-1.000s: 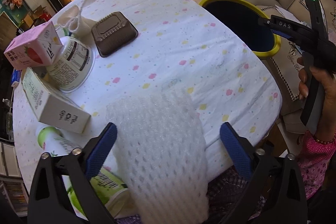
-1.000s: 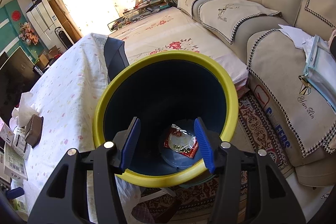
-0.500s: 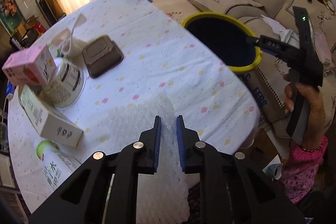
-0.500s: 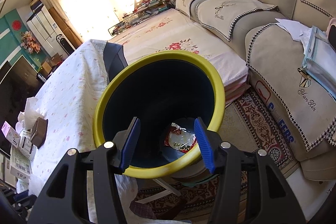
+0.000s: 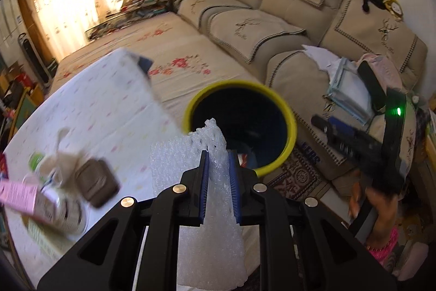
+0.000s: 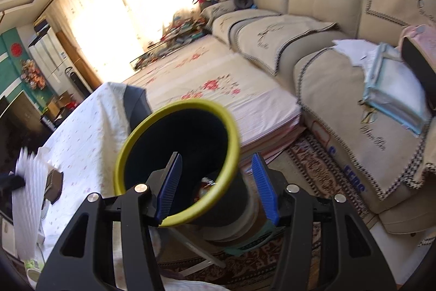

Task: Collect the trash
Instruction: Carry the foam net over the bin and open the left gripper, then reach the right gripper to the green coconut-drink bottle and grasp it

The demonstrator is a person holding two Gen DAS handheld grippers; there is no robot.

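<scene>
1. The desk [image 5: 90, 111] with the spotted cloth sits on the left. A pink carton [image 5: 19, 195] and a brown tray [image 5: 95, 186] are still on it, and both look light.
2. The yellow-rimmed trash bin [image 5: 288, 111] is near the desk's right edge. The right hand-held gripper [image 6: 218, 187] has its rim between its pads, gripping it, I think.
3. The white foam sheet [image 5: 209, 236] is soft, bumpy and very light. It bends easily, so a pinch in its middle works best.
4. The left hand-held gripper [image 5: 219, 187] is squeezed on the foam, up off the desk, near the bin.
</scene>
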